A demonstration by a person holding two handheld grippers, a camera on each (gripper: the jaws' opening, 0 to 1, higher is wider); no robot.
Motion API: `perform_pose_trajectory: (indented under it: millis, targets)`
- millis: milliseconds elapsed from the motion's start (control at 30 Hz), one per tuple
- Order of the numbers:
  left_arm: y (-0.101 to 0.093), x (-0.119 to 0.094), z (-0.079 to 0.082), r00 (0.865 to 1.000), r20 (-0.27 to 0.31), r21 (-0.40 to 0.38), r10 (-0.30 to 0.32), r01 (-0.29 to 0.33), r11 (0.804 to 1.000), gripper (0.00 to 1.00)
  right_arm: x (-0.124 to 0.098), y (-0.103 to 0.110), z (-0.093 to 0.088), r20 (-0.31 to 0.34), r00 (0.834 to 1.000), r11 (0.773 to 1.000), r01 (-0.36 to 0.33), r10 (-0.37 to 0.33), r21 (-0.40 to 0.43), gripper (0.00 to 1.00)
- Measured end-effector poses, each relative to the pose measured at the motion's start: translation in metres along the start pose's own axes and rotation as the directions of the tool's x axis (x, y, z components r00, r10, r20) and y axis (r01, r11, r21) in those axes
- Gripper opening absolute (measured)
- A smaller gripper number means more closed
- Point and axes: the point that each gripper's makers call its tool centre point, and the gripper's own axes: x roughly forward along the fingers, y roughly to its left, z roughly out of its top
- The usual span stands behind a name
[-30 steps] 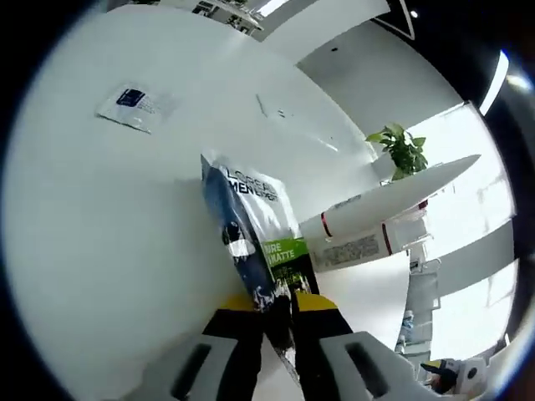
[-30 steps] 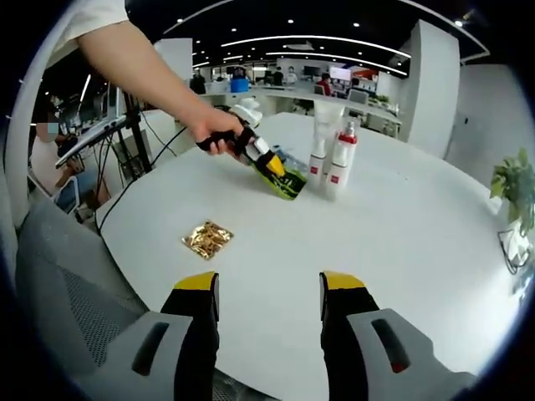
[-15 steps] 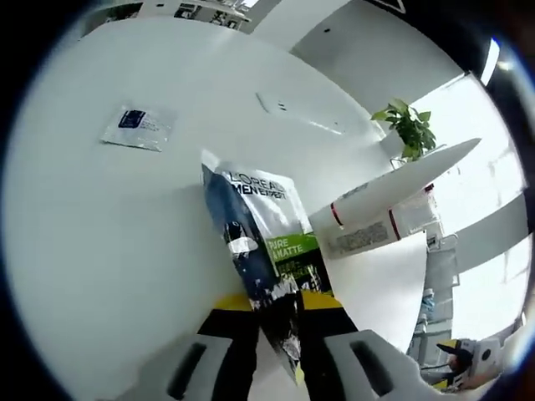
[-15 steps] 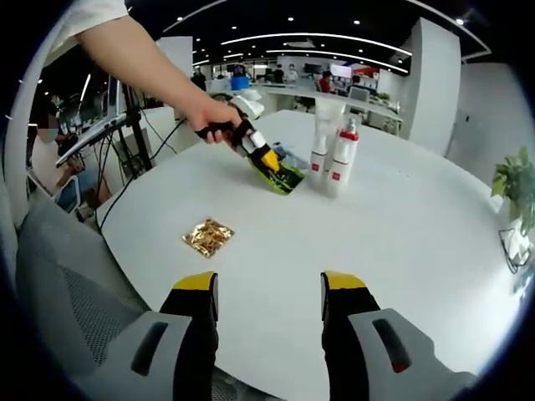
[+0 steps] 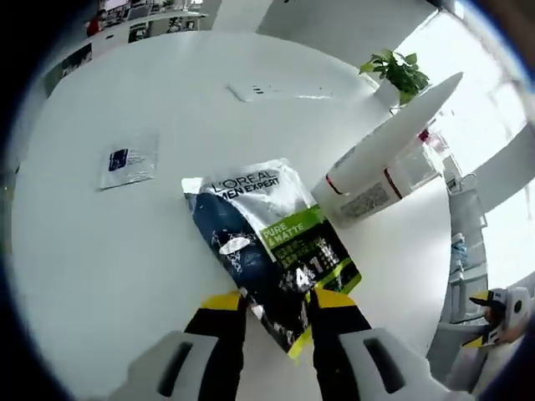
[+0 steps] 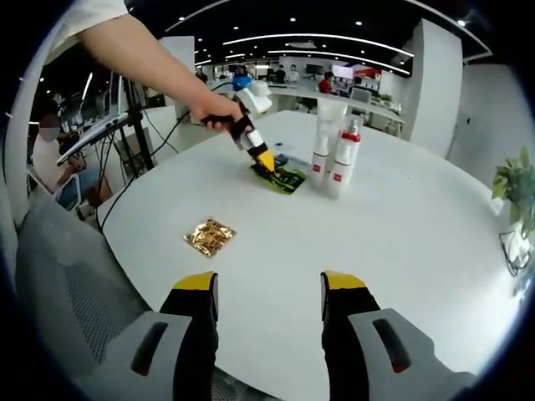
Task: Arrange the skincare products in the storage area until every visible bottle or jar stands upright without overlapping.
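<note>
A dark blue, silver and green sachet [image 5: 267, 242] lies flat on the white table [image 5: 100, 259]. Its near edge sits between the yellow-tipped jaws of my left gripper [image 5: 277, 302], which stands open around it. Seen from the right gripper view, the left gripper [image 6: 264, 159] tilts down onto the sachet [image 6: 281, 176], held by a person's hand [image 6: 219, 113]. A white tube [image 5: 384, 159] with a red band leans just right of the sachet. The tube [image 6: 322, 142] and a red-capped white bottle [image 6: 341, 163] stand upright side by side. My right gripper [image 6: 269, 305] is open over bare table.
A gold sachet [image 6: 207, 238] lies near the table's front left. A white and blue sachet [image 5: 129, 163] lies to the left of the dark one. A potted plant [image 6: 514, 188] stands at the far right edge. A grey chair [image 6: 75, 292] is close on the left.
The sachet went from edge-on between the left jaws to lying flat on the table. The left jaws have spread apart. The right gripper has stayed where it was.
</note>
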Motion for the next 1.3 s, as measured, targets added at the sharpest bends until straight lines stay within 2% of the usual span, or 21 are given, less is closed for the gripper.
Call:
perform_pose_trajectory:
  millis: [167, 367, 433, 533, 567, 900, 1000, 1133, 1233, 1300]
  targets:
    - [0.007, -0.004, 0.005, 1.000, 0.028, -0.009, 0.010, -0.010, 1.000, 0.31, 0.000, -0.001, 0.000, 0.000, 1.000, 1.000, 0.003, -0.003, 0.006, 0.47]
    - [0.016, 0.002, 0.019, 0.994, 0.076, 0.028, 0.080, -0.083, 0.996, 0.31, -0.001, -0.001, 0.000, 0.000, 1.000, 1.000, 0.004, -0.004, 0.005, 0.47]
    - [0.019, 0.007, 0.019, 0.993, 0.058, 0.048, 0.105, -0.108, 0.993, 0.28, -0.001, -0.001, 0.000, 0.000, 1.000, 1.000, 0.005, -0.005, 0.004, 0.46]
    - [0.015, 0.015, 0.015, 0.995, 0.043, 0.050, 0.091, -0.093, 0.994, 0.26, -0.001, -0.002, 0.000, -0.002, 1.000, 1.000, 0.006, -0.006, 0.003, 0.46]
    - [0.016, 0.016, 0.020, 0.992, 0.073, 0.081, 0.100, -0.106, 0.991, 0.25, -0.001, -0.002, 0.000, -0.002, 1.000, 1.000, 0.007, -0.007, 0.004, 0.46]
    - [0.014, 0.018, 0.017, 0.992, 0.063, 0.086, 0.113, -0.118, 0.989, 0.26, -0.001, -0.003, -0.001, -0.004, 1.000, 1.000, 0.011, -0.011, 0.004, 0.46]
    - [0.012, 0.018, 0.017, 0.991, 0.068, 0.120, 0.117, -0.124, 0.985, 0.28, -0.001, -0.002, -0.001, -0.003, 1.000, 1.000, 0.011, -0.011, 0.002, 0.46]
    - [0.014, 0.016, 0.022, 0.985, 0.083, 0.168, 0.151, -0.163, 0.972, 0.29, -0.002, -0.003, -0.001, -0.002, 1.000, 1.000, 0.013, -0.013, 0.002, 0.46]
    - [0.022, 0.010, 0.035, 0.970, 0.143, 0.169, 0.195, -0.218, 0.961, 0.30, -0.002, -0.002, 0.000, 0.003, 1.000, 1.000, 0.013, -0.013, -0.005, 0.46]
    - [0.021, 0.006, 0.046, 0.962, 0.192, 0.171, 0.192, -0.225, 0.959, 0.34, -0.002, -0.003, 0.000, 0.001, 1.000, 1.000, 0.014, -0.014, -0.004, 0.46]
